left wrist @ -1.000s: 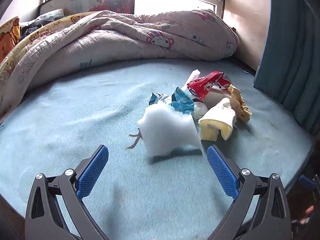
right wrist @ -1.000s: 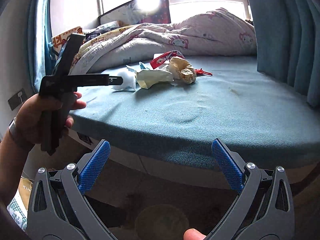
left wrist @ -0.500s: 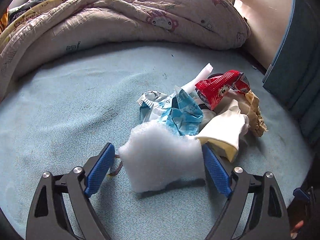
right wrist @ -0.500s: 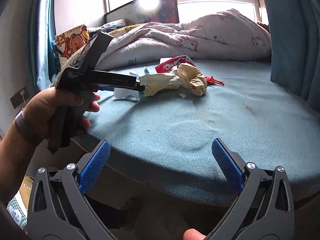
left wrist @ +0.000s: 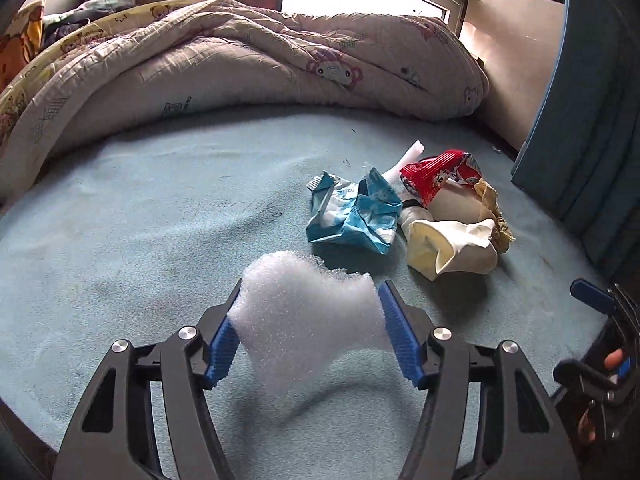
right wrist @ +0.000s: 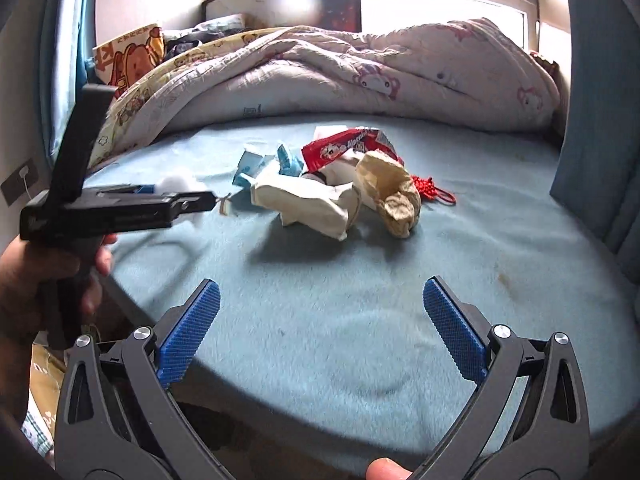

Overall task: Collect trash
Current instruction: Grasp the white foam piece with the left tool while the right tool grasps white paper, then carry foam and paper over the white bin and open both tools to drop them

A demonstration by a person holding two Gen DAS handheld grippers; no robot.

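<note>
My left gripper (left wrist: 310,334) is shut on a white foam piece (left wrist: 308,320) and holds it just above the light blue bed sheet (left wrist: 140,220). Beyond it lies a trash pile: a blue and white wrapper (left wrist: 356,216), a red snack wrapper (left wrist: 436,174), a cream paper cup or bag (left wrist: 452,248) and crumpled brown paper (left wrist: 494,216). In the right wrist view my right gripper (right wrist: 322,328) is open and empty over the bed's near edge, with the pile ahead: the cream bag (right wrist: 308,204), the red wrapper (right wrist: 346,148), the brown paper (right wrist: 394,192). The left gripper (right wrist: 192,200) shows there at the left.
A rumpled quilt (left wrist: 240,64) fills the back of the bed. Blue curtains (left wrist: 592,120) hang at the right. A red tassel cord (right wrist: 434,194) lies right of the pile. A rubber band (right wrist: 224,202) lies by the foam. The bed's front edge (right wrist: 280,408) drops off below my right gripper.
My left gripper has closed on the white foam piece and lifted it back from the pile. My right gripper has moved forward over the bed toward the pile.
</note>
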